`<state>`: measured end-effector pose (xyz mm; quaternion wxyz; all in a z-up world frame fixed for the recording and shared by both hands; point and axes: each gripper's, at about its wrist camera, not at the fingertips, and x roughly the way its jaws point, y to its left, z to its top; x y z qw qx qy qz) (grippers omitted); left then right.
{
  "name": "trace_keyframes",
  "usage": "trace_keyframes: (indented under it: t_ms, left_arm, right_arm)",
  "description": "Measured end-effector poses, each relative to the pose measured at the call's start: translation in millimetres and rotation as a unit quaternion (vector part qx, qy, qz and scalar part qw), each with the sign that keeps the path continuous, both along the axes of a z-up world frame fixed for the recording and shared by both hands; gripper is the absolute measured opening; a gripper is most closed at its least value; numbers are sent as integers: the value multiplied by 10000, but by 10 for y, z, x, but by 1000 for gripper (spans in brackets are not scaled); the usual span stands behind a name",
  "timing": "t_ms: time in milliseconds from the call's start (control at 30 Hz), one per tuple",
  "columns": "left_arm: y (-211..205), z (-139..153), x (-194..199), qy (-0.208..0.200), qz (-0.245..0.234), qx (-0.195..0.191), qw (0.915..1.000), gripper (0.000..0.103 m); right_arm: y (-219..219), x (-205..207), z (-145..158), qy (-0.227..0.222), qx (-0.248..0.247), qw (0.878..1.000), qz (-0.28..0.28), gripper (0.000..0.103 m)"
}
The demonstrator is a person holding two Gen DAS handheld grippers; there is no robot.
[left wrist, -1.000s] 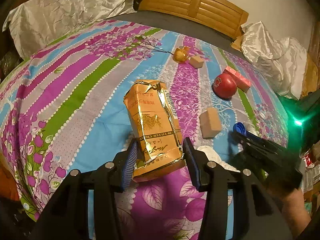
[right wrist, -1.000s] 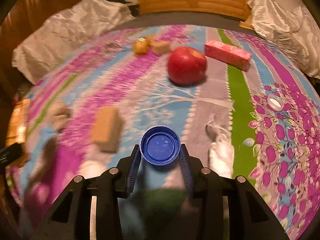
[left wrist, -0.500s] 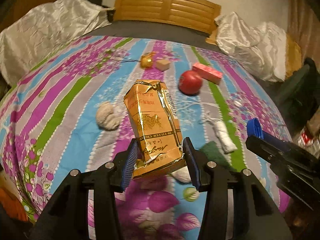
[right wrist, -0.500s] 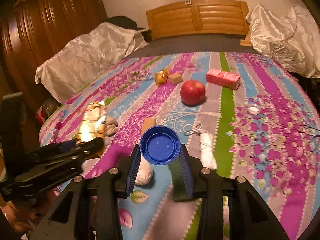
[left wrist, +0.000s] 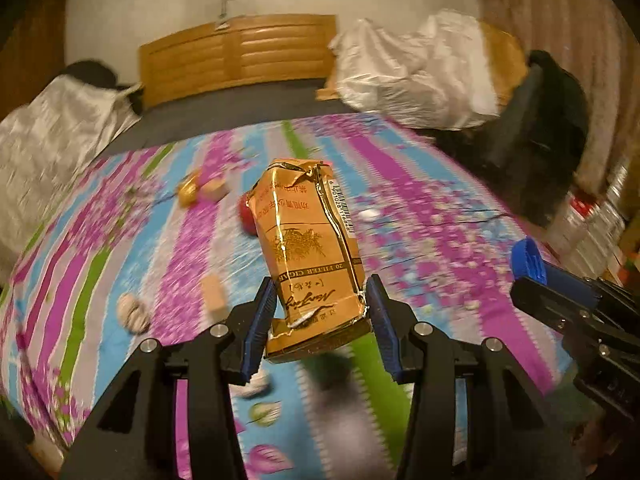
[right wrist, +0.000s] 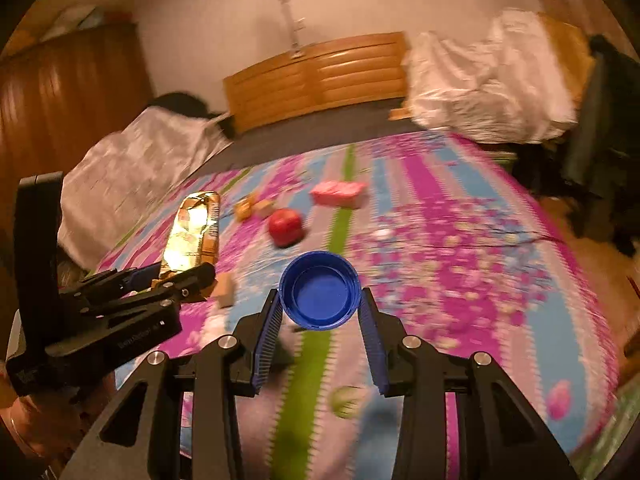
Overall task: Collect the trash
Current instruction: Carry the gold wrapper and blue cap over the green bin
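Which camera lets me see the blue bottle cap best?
The right wrist view: the blue bottle cap sits front and centre, open side facing the camera, pinched by the right gripper. The left wrist view shows only its edge at far right.

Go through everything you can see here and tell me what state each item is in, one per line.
left gripper: shut on the cigarette pack
cigarette pack: gold, crumpled, torn open, held off the bed
right gripper: shut on the bottle cap
bottle cap: blue, hollow side facing the camera, held off the bed
apple: red, whole, lying on the bedspread
pink pack: lying flat on the bedspread
bedspread: spread flat, littered
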<state>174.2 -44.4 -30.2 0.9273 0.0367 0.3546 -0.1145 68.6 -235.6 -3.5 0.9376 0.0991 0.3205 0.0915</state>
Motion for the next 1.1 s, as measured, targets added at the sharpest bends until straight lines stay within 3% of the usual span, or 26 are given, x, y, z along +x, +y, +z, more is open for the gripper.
trace_keyframes:
  t_ms: [200,400,733,1100]
  left_arm:
    - [-791,193,-91,-224,-839,107,9962,45]
    - [-1547,274,-215,-288,-1619,81,9864,45]
    - [-2742,343,-576,-390,-2869,97,9571,45]
    - [-3741,374,-1072,-625,-3846,386,9202,45]
  right_arm:
    - [-833,-503,165,-170,108,9955,-921,41]
    - [-1716,-1089,297,-333,223,9801,-1945,41]
    - [-2861,-2079,460,-501,-19,9403,-3366,41]
    - [-3614,-2997,516,-422,-258,8961,-4410,41]
